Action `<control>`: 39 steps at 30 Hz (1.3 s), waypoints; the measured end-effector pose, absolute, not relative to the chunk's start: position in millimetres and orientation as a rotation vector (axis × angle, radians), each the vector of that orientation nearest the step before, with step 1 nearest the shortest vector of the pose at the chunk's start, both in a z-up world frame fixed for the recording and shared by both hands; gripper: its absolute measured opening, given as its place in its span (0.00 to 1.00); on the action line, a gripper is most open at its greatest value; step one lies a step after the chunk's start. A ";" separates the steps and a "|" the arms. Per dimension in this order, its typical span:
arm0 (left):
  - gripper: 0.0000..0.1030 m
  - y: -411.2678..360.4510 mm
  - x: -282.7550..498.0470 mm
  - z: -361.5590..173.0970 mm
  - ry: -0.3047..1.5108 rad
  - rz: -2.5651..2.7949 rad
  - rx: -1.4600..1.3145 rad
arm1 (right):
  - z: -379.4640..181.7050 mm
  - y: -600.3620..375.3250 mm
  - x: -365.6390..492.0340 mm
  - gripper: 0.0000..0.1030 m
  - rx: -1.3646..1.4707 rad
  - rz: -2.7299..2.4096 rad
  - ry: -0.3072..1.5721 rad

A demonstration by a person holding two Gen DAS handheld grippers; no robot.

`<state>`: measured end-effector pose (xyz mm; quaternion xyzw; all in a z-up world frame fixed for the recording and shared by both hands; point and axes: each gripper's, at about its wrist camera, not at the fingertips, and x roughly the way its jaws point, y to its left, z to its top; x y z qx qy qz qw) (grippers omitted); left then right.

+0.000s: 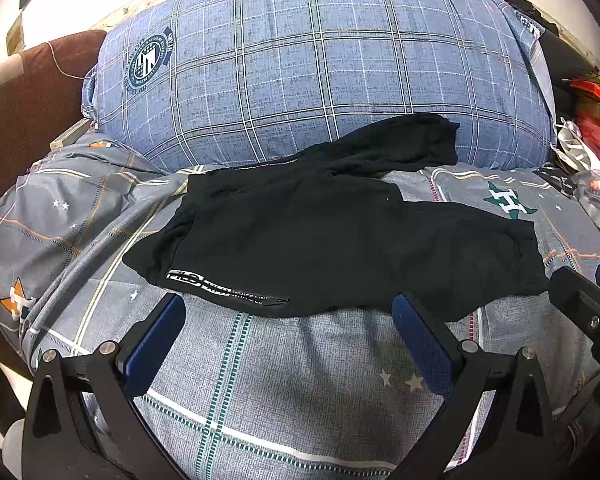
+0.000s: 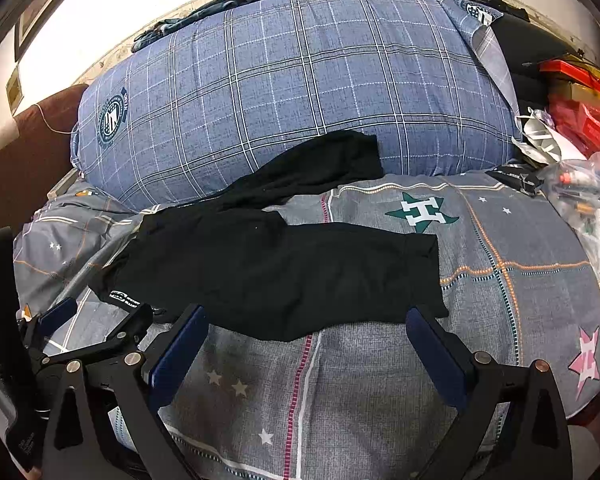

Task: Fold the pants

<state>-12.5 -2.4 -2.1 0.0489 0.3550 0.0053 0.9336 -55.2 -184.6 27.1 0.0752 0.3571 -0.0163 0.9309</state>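
Black pants [image 1: 320, 240] spread on the bed [image 1: 300, 380], one leg riding up the plaid pillow [image 1: 300, 60]. My left tool [image 1: 288, 316] and right tool [image 2: 306, 326] both gape, empty, just short of the near hem. Risk: pinching the quilt along with thin fabric, dragging everything.

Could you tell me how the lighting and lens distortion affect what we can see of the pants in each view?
Left wrist: fisheye bows the bed; black pants lose fold detail, white print stays legible. Right wrist: same bowing, wall blown out, pants nearly featureless.
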 end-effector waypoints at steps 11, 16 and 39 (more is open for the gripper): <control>1.00 -2.7 -12.6 -3.6 0.729 0.011 0.103 | 26.0 -184.0 -55.1 0.97 0.152 -0.037 0.737; 1.00 -2.7 -12.5 -3.6 0.729 0.010 0.104 | 26.0 -183.8 -54.0 0.97 0.151 -0.041 0.740; 1.00 -3.5 -12.2 -4.3 0.731 0.010 0.106 | 24.4 -184.6 -51.7 0.97 0.148 -0.051 0.757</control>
